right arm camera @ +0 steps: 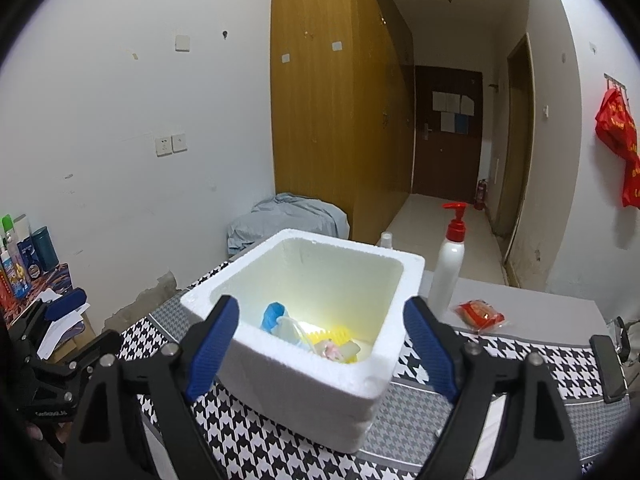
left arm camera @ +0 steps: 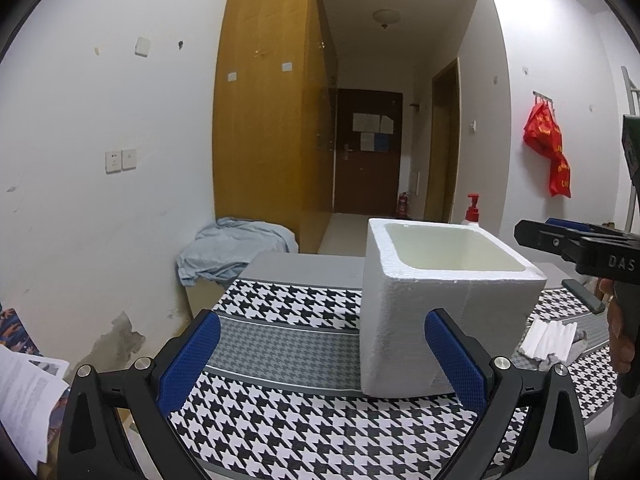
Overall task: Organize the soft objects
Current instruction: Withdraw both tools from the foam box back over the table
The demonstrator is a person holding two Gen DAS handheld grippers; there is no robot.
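The right gripper (right arm camera: 322,350) stood with its jaws spread wide and gripped nothing; its blue pads (right arm camera: 212,346) flanked the near rim of the white foam box (right arm camera: 316,392), apart from it so far as the right wrist view showed. The left gripper (left arm camera: 322,360) was likewise released and empty, its right pad (left arm camera: 454,356) in front of the box's near lower corner; whether it touched could not be told.

The box sat upright on the houndstooth cloth (left arm camera: 280,432), mouth facing up, one corner turned toward the right camera. Inside, at the bottom near the front wall, lay a small heap of soft things: a blue piece (right arm camera: 273,315) at 9 o'clock, a yellow ridged piece (right arm camera: 334,335) in the middle and a pale pinkish one (right arm camera: 334,350) in front of it. Their long axes could not be made out.

From the box in the left wrist view, a white ribbed roll (left arm camera: 550,338) lay on the cloth at 3 o'clock, just below the other gripper. In the right wrist view a white pump bottle with a red head (right arm camera: 448,268) stood at 2 o'clock, near the box's far corner, and a red packet (right arm camera: 480,314) lay at 3 o'clock on the bare grey tabletop (right arm camera: 540,312). Open cloth stretched at 6 to 9 o'clock. The table's far edge ran behind the box, with a crumpled pale blue cloth (right arm camera: 288,216) beyond it at 11 o'clock.
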